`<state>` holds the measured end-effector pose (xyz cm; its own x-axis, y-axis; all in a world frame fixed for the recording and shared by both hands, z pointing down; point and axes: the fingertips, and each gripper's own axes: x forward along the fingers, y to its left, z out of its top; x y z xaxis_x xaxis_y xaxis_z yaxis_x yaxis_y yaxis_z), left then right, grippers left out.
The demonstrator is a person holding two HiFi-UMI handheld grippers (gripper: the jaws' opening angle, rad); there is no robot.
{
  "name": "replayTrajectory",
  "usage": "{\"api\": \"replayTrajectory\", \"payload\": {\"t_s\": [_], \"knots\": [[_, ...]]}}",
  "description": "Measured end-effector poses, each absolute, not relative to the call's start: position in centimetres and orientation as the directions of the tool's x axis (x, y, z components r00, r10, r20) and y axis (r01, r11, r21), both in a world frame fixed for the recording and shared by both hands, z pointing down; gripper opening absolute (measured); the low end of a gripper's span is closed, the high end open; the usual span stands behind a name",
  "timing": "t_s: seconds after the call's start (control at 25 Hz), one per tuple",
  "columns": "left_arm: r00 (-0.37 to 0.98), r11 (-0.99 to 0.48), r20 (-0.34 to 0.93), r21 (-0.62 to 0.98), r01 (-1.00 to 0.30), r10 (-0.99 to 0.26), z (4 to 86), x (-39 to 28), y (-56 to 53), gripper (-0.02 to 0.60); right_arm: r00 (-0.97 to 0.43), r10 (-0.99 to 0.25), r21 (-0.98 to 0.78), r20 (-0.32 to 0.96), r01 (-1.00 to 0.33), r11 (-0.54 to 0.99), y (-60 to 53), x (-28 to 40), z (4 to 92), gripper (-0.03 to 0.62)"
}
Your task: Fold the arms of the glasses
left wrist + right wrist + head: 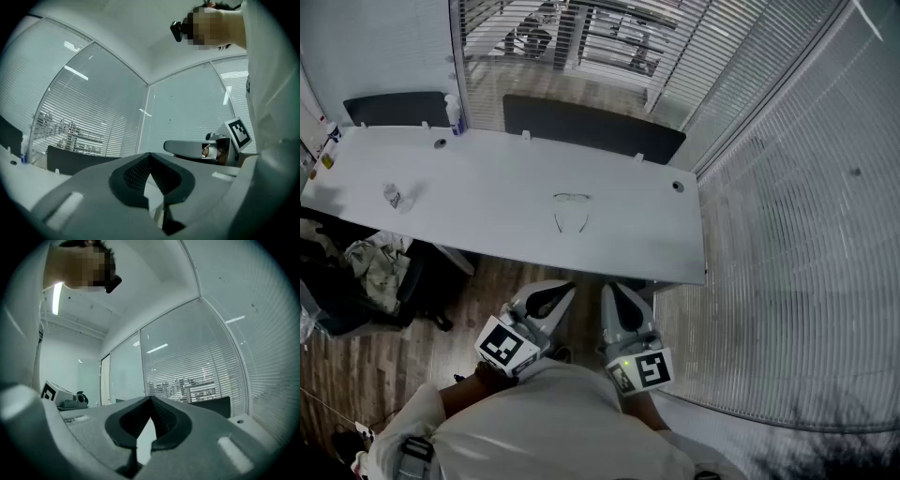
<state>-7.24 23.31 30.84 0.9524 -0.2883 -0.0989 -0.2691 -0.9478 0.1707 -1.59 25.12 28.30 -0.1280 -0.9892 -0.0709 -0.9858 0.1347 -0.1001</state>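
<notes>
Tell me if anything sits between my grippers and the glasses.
Nothing visible does. The glasses lie alone mid-table, and the table between them and the left gripper and right gripper is bare. The bottle stands far off at the back left.

Smooth matt table (487, 216) (white), clear-lensed glasses (571, 198), wood-grain floor (384, 361).

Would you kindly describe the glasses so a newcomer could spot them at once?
Start at the long white table. Near its middle lie the glasses, well right of a small clear object. They alone are a thin wire outline, arms unfolded toward the near edge.
</notes>
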Motion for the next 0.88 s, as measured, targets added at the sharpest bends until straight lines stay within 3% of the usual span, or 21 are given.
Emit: {"api": "replayTrajectory", "payload": {"t_s": [0.56, 0.88], "knots": [[0.946, -0.946, -0.110, 0.149, -0.287, -0.304, 30.3, -7.2, 23.5, 0.003, -0.119, -0.989, -0.154, -0.083, -0.979, 0.131, 25.7, -0.7, 28.1, 0.000], [0.949, -0.935, -0.064, 0.202, -0.290, -0.308, 32.0, -3.7, 25.6, 0.003, -0.131, -0.988, -0.189, -0.086, -0.971, 0.145, 27.8, 2.5, 28.8, 0.002]]}}
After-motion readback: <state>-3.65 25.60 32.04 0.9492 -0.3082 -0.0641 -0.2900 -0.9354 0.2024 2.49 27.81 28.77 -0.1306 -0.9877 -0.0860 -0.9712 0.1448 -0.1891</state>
